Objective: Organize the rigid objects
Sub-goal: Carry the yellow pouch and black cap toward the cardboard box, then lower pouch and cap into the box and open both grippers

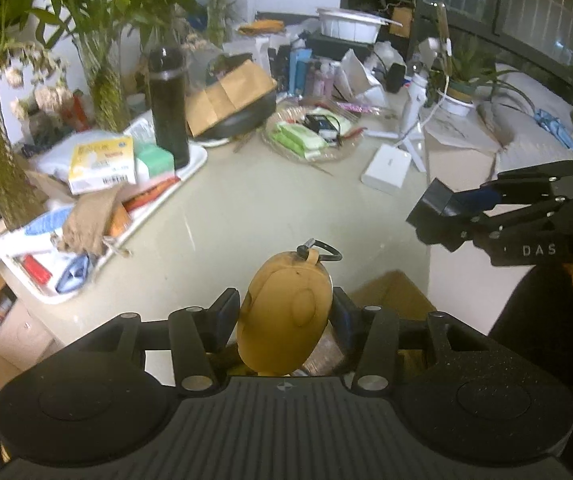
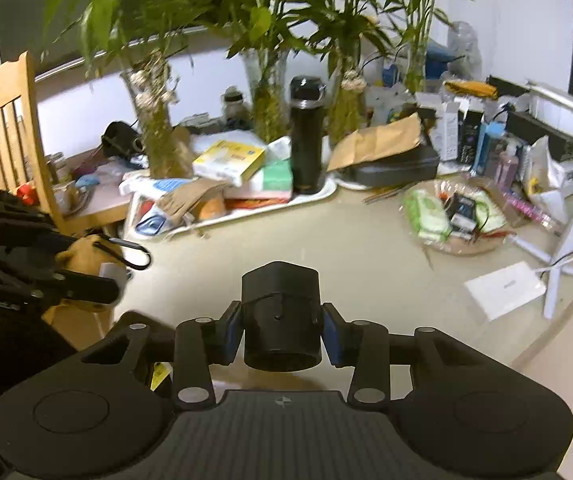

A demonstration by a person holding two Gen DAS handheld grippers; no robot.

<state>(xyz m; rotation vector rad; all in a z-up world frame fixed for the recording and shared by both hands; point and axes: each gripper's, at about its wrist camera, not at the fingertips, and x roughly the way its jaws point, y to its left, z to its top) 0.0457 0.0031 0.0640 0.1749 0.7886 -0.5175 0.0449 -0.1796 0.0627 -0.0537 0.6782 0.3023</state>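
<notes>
My left gripper (image 1: 284, 312) is shut on a tan oval case (image 1: 286, 320) with a black carabiner loop at its top, held above the near table edge. It also shows in the right wrist view (image 2: 86, 256) at the left. My right gripper (image 2: 280, 326) is shut on a black cylindrical cap-like piece (image 2: 280, 312), held above the beige table (image 2: 326, 248). The right gripper with that black piece (image 1: 432, 204) also shows at the right of the left wrist view.
A white tray (image 1: 194, 164) holds a black bottle (image 1: 168, 108), boxes and papers. A clear dish (image 1: 310, 136) holds green packets. A white box (image 1: 386, 168), a brown bag on a black case (image 1: 230, 100), plants (image 2: 158, 120) and a wooden chair (image 2: 2, 128) surround the table.
</notes>
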